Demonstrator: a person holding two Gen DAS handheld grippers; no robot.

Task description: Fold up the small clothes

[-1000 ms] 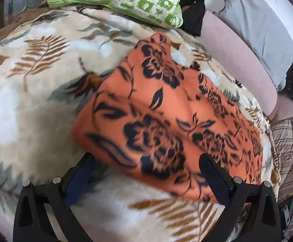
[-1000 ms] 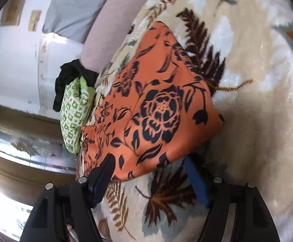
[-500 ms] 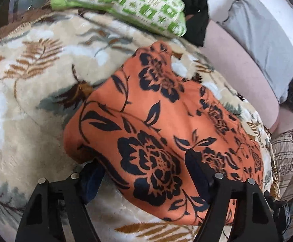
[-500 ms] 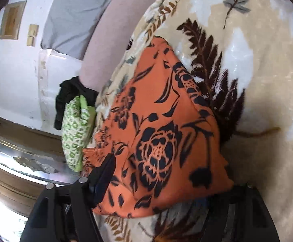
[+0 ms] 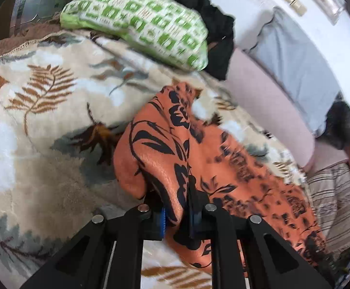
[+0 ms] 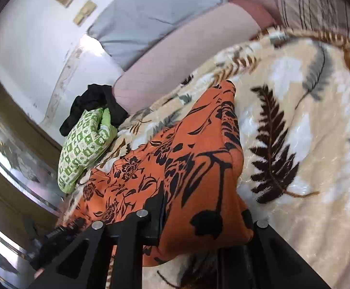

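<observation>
Left gripper point(image 5: 176, 213) closing, pinching orange floral garment point(image 5: 165, 163) edge — right gripper point(image 6: 199, 226) closing on same garment, cloth bunched between jaws

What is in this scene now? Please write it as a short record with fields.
surface: leaf-print blanket
garment: orange cloth with black flowers, lying on the blanket, near edge bunched and lifted
left claw: closing, a fold of the cloth between its pads
right claw: closing, cloth between its pads and draped over it
behind: green patterned pillow, black garment
fold: not yet made
</observation>
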